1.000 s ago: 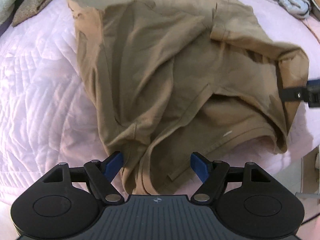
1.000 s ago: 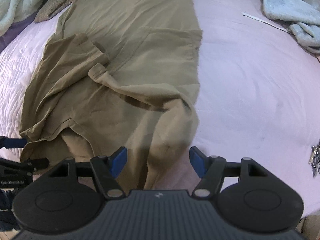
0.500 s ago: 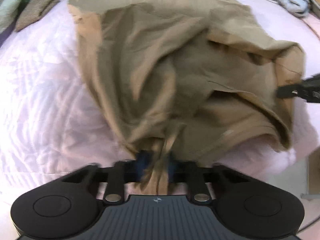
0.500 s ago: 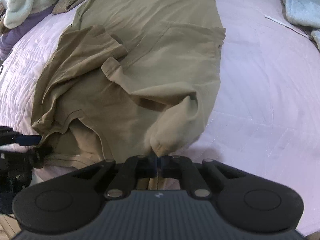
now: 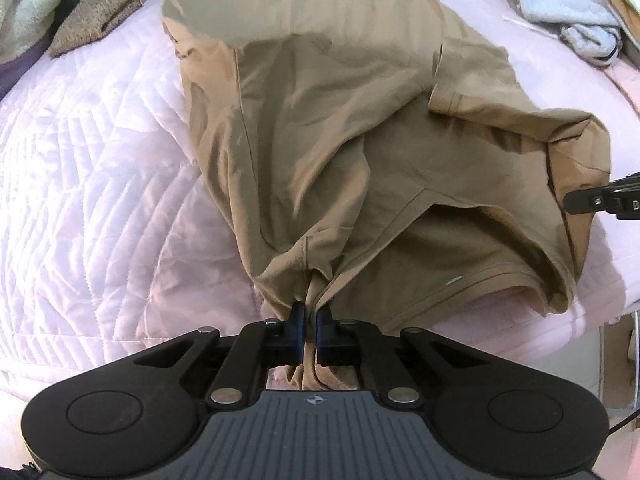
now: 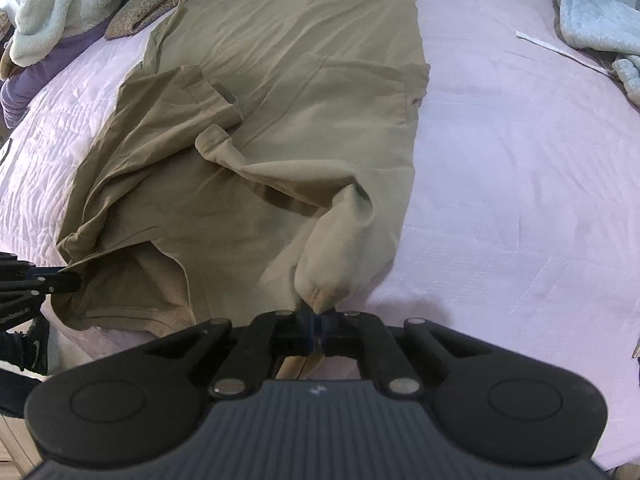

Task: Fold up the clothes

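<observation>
A tan T-shirt (image 5: 340, 140) lies rumpled on a pink quilt (image 5: 100, 200); the right wrist view shows its far half spread flat (image 6: 280, 60). My left gripper (image 5: 310, 320) has its jaws closing tight on a gathered bunch of the shirt's near edge, and the fabric is pinched between the blue pads. My right gripper (image 6: 316, 322) is shut on a raised corner of the shirt on the other side. Each gripper shows in the other view: the right one (image 5: 576, 200) at the shirt's right fold, the left one (image 6: 60, 280) at its left edge.
A pile of light blue clothes (image 6: 592, 20) lies at the back right of the bed. A brown knit piece (image 5: 100, 20) and a mint fleece (image 6: 60, 8) sit at the back left. The bed's near edge (image 5: 520, 340) runs just under the shirt.
Both grippers went from open to shut on the shirt's near edge. The fabric now bunches and lifts toward each pair of pads.
</observation>
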